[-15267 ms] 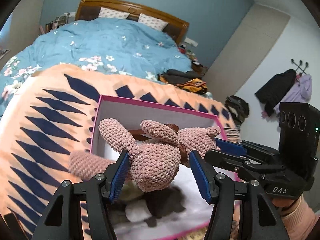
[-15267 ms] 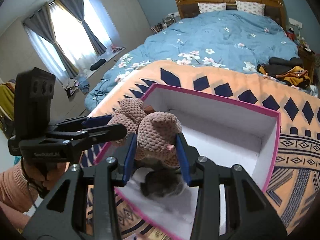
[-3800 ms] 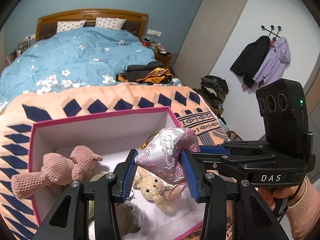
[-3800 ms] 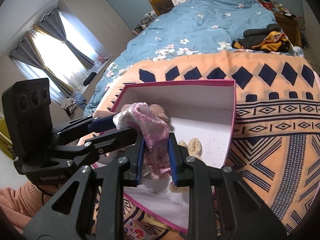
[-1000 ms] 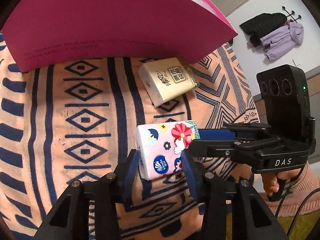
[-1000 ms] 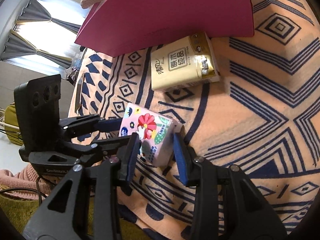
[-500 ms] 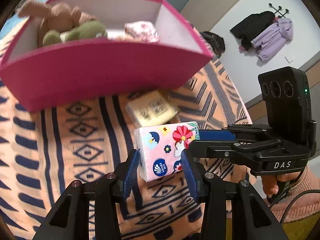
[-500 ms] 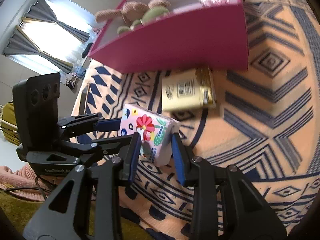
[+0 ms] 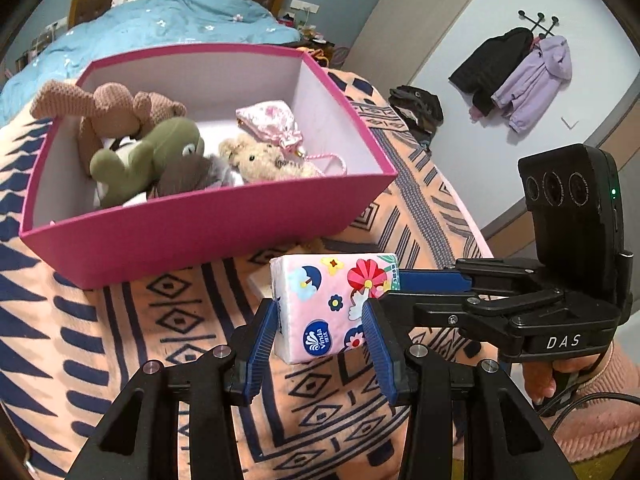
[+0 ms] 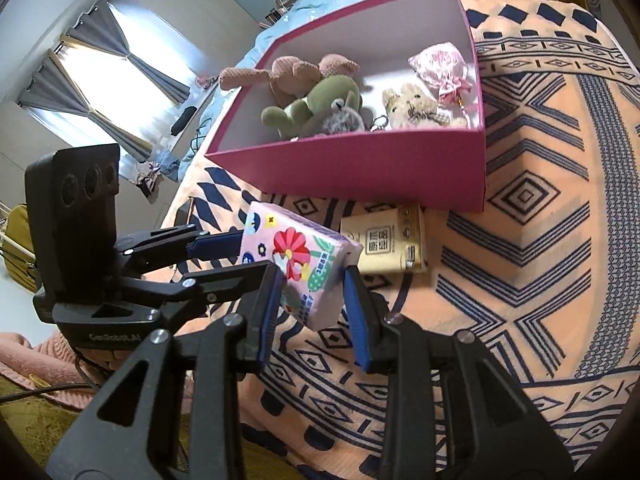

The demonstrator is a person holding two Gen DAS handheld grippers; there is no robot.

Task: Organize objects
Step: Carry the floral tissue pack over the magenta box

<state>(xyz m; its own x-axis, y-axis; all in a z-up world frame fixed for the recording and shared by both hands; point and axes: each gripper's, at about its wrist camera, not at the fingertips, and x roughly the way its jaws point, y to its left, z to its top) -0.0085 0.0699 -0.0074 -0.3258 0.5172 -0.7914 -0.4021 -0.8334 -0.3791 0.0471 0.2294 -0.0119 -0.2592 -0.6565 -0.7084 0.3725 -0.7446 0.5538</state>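
A pink flowered tissue pack (image 9: 330, 304) is held in the air in front of the pink box (image 9: 200, 232). My left gripper (image 9: 322, 320) is shut on its near end and my right gripper (image 10: 314, 288) is shut on its other end (image 10: 308, 268). The box (image 10: 360, 164) holds a brown knitted toy (image 9: 108, 108), a green plush (image 9: 148, 156), a small tan bear (image 9: 256, 158) and a pink satin pouch (image 9: 268, 120). A beige tissue pack (image 10: 390, 244) lies on the blanket against the box's front wall.
The box stands on an orange and navy patterned blanket (image 10: 540, 240). A bed with a blue floral quilt (image 9: 180, 16) is behind it. Coats (image 9: 516, 72) hang on the right wall. A curtained window (image 10: 100, 92) is at the left.
Both grippers have lifted the flowered tissue pack off the blanket and raised it; the box's inside has come into view. The beige pack stays on the blanket.
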